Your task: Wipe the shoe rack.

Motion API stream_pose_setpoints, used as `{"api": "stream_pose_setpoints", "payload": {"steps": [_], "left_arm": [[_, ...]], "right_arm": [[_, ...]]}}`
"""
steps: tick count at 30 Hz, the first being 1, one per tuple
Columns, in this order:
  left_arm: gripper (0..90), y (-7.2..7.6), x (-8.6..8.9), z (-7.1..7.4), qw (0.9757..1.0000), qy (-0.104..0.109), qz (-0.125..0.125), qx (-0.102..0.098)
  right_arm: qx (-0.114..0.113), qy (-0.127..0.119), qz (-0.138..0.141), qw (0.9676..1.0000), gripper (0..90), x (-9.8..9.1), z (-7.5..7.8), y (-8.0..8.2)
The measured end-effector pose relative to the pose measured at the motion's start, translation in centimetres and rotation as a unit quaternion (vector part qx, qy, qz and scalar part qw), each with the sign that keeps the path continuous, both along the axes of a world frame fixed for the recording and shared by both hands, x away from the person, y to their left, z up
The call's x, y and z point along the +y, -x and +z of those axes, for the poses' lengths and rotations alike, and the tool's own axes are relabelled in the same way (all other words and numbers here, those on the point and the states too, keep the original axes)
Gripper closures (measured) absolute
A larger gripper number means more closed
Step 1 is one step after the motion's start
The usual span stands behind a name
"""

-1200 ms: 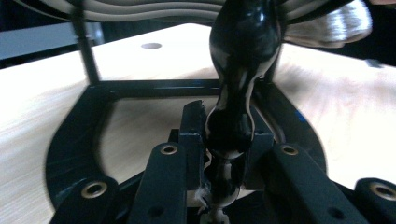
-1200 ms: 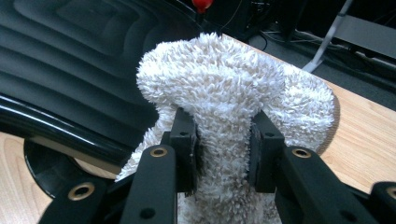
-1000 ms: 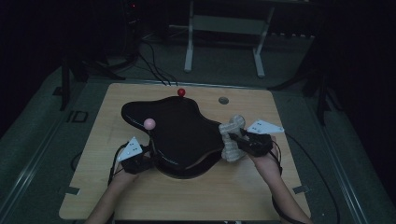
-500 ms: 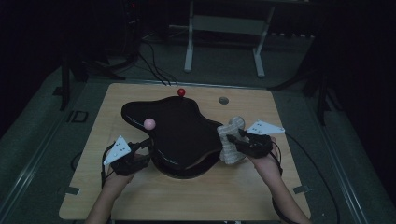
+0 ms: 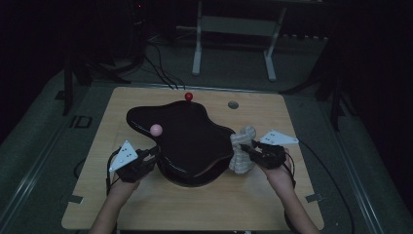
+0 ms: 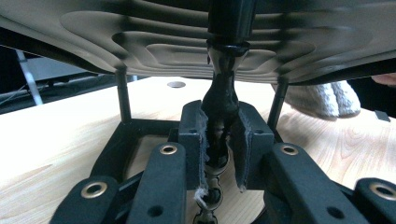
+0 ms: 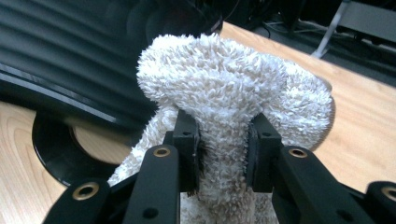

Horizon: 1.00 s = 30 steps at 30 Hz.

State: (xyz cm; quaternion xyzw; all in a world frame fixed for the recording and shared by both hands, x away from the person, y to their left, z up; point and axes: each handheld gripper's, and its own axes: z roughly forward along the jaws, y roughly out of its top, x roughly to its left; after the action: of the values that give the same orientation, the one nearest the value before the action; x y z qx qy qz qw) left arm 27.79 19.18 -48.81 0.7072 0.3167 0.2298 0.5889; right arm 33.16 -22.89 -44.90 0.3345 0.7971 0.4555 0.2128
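A glossy black, wavy-edged plate (image 5: 190, 139) stands raised on a stand in the middle of the wooden table (image 5: 195, 207). On its left part lies a pink ball (image 5: 156, 129). At the plate's left edge, my left gripper (image 5: 151, 157) reaches under it. The left gripper (image 6: 219, 140) has just been closing, and its pads now press on a thin black stem (image 6: 223, 93) beneath the ridged underside (image 6: 163, 37). My right gripper (image 5: 248, 153) is at the plate's right edge. The right gripper (image 7: 222, 140) has just closed on a fluffy white cloth (image 7: 219, 79), which bunches above the jaws.
A red ball (image 5: 188, 96) sits at the plate's far edge, and a round grey hole (image 5: 233, 105) is in the table behind it. The stand's round black base (image 7: 51, 149) rests on the wood beside the cloth (image 5: 241, 146). Stands and cables lie on the floor beyond the table.
My left gripper has shifted a little to the left along the plate's edge and lifted slightly. The right gripper and the cloth have barely moved.
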Motion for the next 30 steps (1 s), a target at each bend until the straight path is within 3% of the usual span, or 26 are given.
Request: {"api": "stream_pose_setpoints", "payload": {"steps": [5, 10, 11, 14, 19, 21, 24, 26, 28, 30], "left_arm": [[74.9, 0.2, -0.1, 0.0, 0.9999, 0.001, -0.011, 0.000], [74.9, 0.2, -0.1, 0.0, 0.9998, 0.002, -0.020, 0.002], [74.9, 0.1, -0.1, 0.0, 0.9997, 0.001, -0.023, 0.003], [74.9, 0.1, -0.1, -0.1, 0.9997, 0.006, -0.024, 0.001], [74.8, 0.0, 0.0, -0.2, 0.9996, 0.009, -0.028, 0.002], [74.7, -0.1, 0.1, -0.1, 0.9995, 0.007, -0.032, 0.002], [74.7, -0.1, 0.1, -0.2, 0.9994, 0.009, -0.033, 0.002], [74.6, -0.2, 0.1, -0.2, 0.9993, 0.009, -0.037, 0.003], [74.5, -0.2, 0.2, -0.2, 0.9992, 0.011, -0.039, 0.005], [74.2, -0.3, 0.2, -0.3, 0.9990, 0.016, -0.042, 0.006]], "right_arm": [[0.022, -0.012, -0.005, 0.9997, 72.1, -0.9, -1.9, 0.4], [0.039, -0.006, -0.003, 0.9992, 72.6, -1.3, -2.9, 0.6], [0.046, 0.005, 0.001, 0.9989, 72.7, -1.1, -3.6, 0.6], [0.053, 0.002, -0.003, 0.9986, 72.8, -1.3, -4.1, 0.7], [0.020, -0.025, 0.015, 0.9994, 72.7, -1.5, -1.7, 1.9], [0.010, -0.012, 0.018, 0.9997, 72.7, -1.1, -1.4, 1.9], [0.026, 0.009, 0.012, 0.9996, 72.8, -0.4, -2.9, 1.3], [0.046, 0.006, 0.011, 0.9988, 72.8, -0.6, -4.0, 1.0], [0.050, 0.011, 0.003, 0.9987, 72.8, -0.8, -4.1, 0.9], [0.038, 0.003, 0.002, 0.9993, 72.8, -1.1, -3.4, 1.0]]}}
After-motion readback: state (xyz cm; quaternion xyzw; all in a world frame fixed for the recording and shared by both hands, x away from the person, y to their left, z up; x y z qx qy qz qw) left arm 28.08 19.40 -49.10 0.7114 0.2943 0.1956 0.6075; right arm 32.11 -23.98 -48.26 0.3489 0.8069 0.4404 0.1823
